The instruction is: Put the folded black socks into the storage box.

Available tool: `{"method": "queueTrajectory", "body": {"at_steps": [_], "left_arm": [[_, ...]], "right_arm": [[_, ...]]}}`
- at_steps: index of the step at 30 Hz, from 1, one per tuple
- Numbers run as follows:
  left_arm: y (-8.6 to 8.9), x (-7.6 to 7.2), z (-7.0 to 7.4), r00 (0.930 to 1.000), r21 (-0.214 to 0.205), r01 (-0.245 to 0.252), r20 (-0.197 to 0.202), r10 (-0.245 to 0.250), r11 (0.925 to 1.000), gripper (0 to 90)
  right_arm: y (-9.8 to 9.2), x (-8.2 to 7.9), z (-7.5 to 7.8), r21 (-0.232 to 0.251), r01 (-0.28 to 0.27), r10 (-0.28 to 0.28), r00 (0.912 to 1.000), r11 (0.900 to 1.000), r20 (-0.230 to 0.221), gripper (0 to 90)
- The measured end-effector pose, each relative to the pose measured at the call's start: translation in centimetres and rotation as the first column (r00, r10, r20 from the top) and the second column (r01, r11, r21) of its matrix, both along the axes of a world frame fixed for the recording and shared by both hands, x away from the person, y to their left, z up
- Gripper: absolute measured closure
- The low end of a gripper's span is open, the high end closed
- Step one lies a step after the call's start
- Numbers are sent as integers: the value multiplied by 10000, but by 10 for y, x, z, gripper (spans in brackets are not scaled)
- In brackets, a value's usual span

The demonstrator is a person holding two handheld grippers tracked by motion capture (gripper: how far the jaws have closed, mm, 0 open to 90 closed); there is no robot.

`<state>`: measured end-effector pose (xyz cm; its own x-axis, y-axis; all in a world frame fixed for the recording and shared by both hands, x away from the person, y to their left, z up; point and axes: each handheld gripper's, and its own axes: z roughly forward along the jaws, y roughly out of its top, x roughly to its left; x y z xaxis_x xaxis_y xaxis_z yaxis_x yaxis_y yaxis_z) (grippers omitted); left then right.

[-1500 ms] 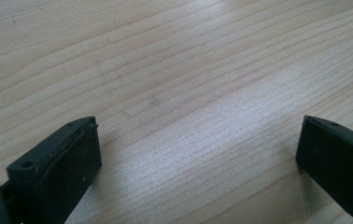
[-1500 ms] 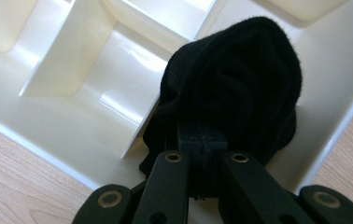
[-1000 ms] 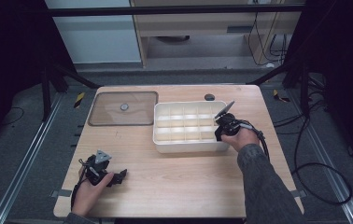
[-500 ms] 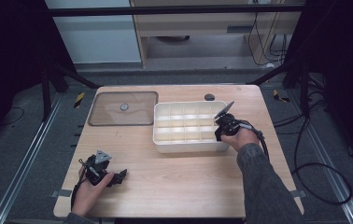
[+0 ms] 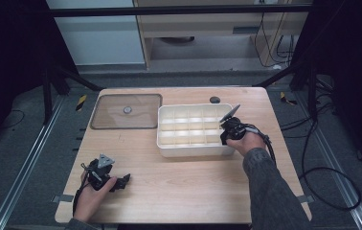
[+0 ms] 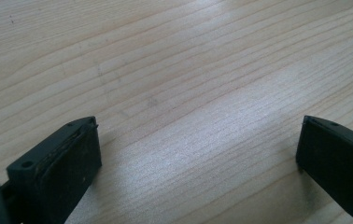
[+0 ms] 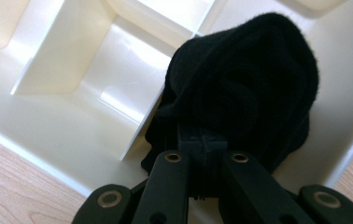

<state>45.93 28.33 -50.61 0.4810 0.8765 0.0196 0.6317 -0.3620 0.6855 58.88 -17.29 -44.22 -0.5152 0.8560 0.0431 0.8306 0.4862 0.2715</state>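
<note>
A white compartment tray [image 5: 193,150] stands on the wooden table [image 5: 188,187], right of centre. My right gripper [image 5: 224,134] hovers at the tray's right end, its grey plate tilted up. In the right gripper view its jaws are pressed together, and my right gripper [image 7: 202,140] is shut on a bundled black cloth [image 7: 249,79] that hangs over a corner compartment of the tray [image 7: 67,126]. My left gripper [image 5: 123,181] rests low at the table's front left. In the left gripper view my left gripper [image 6: 198,140] is open, with bare wood [image 6: 174,70] between its pads [image 6: 67,158].
A tinted transparent lid [image 5: 126,111] with a small knob lies flat at the back left of the table. A small dark round object [image 5: 215,99] sits near the far edge behind the tray. Cables trail on the floor to the right.
</note>
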Motion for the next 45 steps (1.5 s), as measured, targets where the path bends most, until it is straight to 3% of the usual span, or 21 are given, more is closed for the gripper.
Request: {"method": "queueTrajectory", "body": {"at_steps": [31,45], "left_arm": [[0,0,0,10000,4,36,-9,-36,10000,0],[0,0,0,10000,6,36,-13,-36,10000,0]], "right_arm": [[3,-6,-1,18,48,-48,10000,10000,16,900],[-10,-15,21,540,127,-170,9966,9985,806,900]]}}
